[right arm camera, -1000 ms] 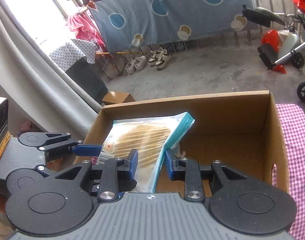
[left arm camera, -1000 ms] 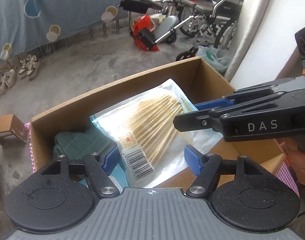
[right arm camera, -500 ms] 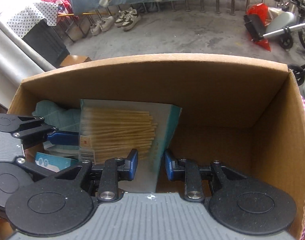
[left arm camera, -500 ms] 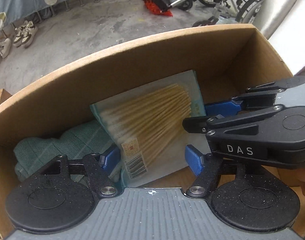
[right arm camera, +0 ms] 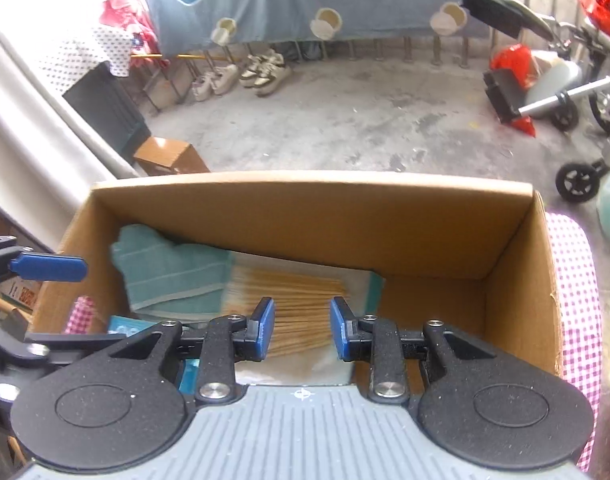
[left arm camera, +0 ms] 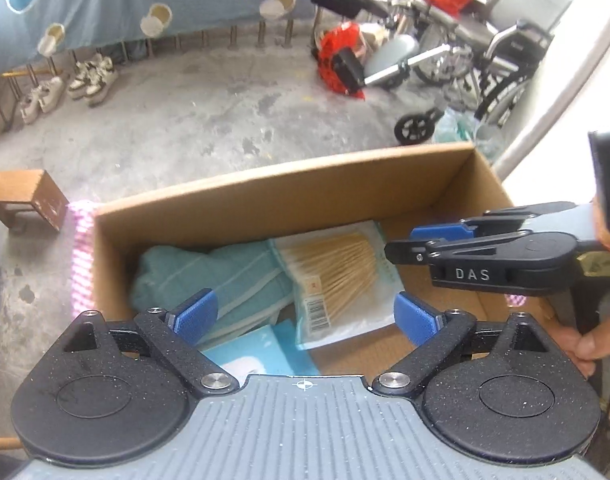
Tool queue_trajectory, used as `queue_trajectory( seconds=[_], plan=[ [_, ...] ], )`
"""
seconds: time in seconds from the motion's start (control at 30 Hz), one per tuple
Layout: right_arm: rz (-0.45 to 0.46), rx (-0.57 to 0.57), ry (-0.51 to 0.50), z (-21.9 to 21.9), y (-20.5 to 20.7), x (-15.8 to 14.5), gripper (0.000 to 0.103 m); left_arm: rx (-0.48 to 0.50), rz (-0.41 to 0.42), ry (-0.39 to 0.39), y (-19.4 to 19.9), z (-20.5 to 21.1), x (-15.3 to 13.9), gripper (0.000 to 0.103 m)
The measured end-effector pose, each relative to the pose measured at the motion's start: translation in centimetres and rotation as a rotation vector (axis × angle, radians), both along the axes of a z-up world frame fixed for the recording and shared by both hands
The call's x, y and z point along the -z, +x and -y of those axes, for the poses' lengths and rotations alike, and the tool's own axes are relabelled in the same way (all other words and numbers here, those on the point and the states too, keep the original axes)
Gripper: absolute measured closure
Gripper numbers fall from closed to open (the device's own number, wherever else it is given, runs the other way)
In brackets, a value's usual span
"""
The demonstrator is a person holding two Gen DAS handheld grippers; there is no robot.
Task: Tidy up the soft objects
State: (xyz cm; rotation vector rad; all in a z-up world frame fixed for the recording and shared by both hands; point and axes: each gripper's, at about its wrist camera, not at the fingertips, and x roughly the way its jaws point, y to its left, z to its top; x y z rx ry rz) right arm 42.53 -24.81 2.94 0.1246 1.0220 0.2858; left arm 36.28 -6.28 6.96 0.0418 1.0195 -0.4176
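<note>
Out on a bare concrete floor, a cardboard box sits on a pink checked cloth. Shoes line the far railing under a hung blue sheet, and a wheelchair stands far right. Inside the box, a teal towel fills the left end, with a clear packet of cotton swabs lying flat beside it; the right part of the box floor is bare cardboard.

The left gripper hangs above the near rim, its jaws having just swung wide apart, nothing between the pads. The right gripper hovers over the packet, jaws narrowly parted and holding nothing, pads clear of the packet.
</note>
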Motion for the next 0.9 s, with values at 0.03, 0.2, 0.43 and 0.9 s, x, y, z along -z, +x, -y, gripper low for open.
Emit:
queue_trajectory(
  seconds=[0.03, 0.2, 0.43, 0.9],
  plan=[
    [0.008, -0.01, 0.006, -0.3, -0.1, -0.5, 0.07, -0.003, 0.021, -0.007, -0.8, -0.7, -0.8, 0.005],
    [0.042, -0.049, 0.026, -1.6, -1.8, -2.9, 0.07, -0.03, 0.125, -0.06, -4.9, -4.3, -5.1, 0.002],
    [0.045, -0.108, 0.014, -4.2, -4.0, -4.5, 0.07, -0.065, 0.203, -0.106, -11.3, -9.0, -6.3, 0.001],
    [0.162, -0.101, 0.247, -3.3, -20.3, -8.0, 0.07, -0.117, 0.069, -0.13, -20.2, -12.5, 5.0, 0.001]
  ],
)
